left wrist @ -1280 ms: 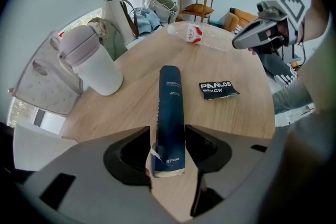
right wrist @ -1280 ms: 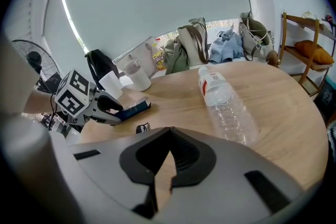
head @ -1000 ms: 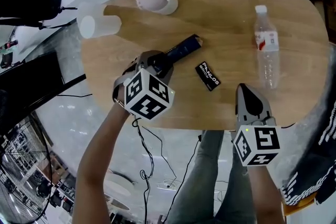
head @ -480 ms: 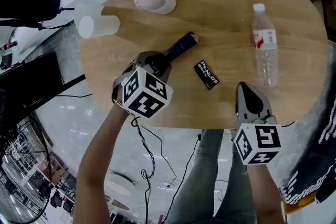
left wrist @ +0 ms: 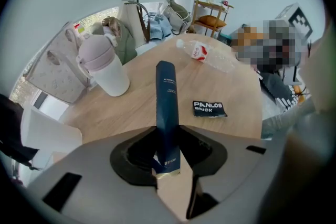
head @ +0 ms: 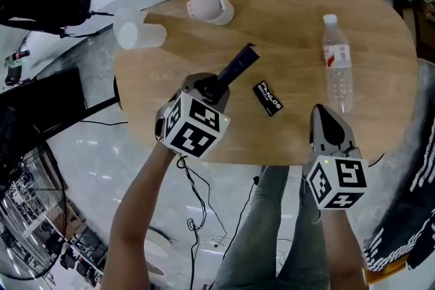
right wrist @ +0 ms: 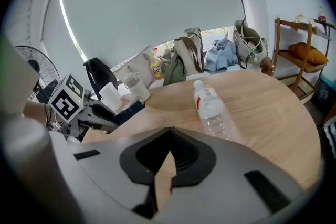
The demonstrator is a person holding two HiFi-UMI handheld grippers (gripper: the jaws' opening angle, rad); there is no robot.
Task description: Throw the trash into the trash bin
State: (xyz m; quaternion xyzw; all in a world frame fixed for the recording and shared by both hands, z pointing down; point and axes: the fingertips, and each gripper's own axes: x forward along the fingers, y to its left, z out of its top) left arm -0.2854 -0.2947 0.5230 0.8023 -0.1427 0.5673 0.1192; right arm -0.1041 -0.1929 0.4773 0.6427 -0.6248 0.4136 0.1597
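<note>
Now pinching one long dark blue box point(head: 238, 64) in the left tool point(head: 211, 83), jaws just closed in on both its sides, far end pointing out across the wooden bench point(head: 299, 17). Holding the right tool point(head: 325, 117) shut tight on nothing, near the bench's front edge. Counting on the bench one small black packet point(head: 268, 98) near the box, one clear bottle point(head: 338, 71) on its side, one white cup with a lid point(head: 211, 7) at the far edge.

surface: oval light-wood table point(head: 292, 17) | far right: clear plastic water bottle point(head: 336, 71), lying flat | centre: flat black packet point(head: 268, 98) | far left: white lidded mug point(head: 211, 7)
</note>
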